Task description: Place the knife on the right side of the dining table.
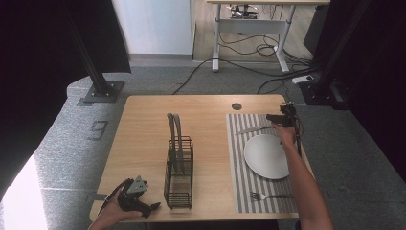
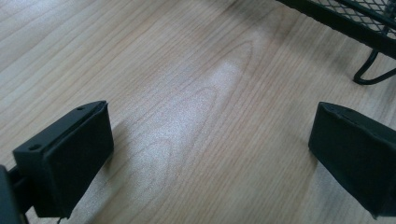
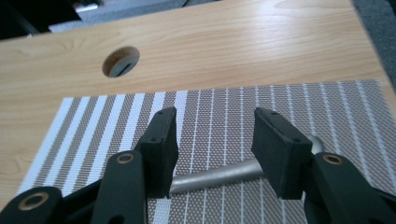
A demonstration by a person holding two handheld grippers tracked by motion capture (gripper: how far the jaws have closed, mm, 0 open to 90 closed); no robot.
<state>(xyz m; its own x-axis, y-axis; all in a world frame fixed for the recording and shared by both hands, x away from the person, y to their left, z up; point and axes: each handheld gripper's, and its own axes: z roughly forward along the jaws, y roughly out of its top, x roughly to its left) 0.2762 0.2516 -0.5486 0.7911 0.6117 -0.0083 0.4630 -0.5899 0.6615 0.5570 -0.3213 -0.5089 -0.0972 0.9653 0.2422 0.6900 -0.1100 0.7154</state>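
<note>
The right gripper (image 3: 212, 151) hung over the far end of the striped placemat (image 1: 239, 158), its jaws parted a moderate way and holding nothing, with the rounded metal handle of the knife (image 3: 219, 176) lying flat on the mat directly beneath and between them. From the high view the knife (image 1: 253, 129) lay just beyond the white plate (image 1: 265, 155), apart from it, blade pointing toward the middle of the bench (image 1: 143, 139). To take it cleanly, the jaws probably needed to drop straight down until their tips met the mat on either side of the handle, then close across its narrow width, since a thin flat piece could slip or tip if pinched high. The left gripper (image 2: 210, 154) rested low at the near corner of the bench beside the black wire rack (image 1: 179, 172), jaws wide apart and empty, well clear of the work
</note>
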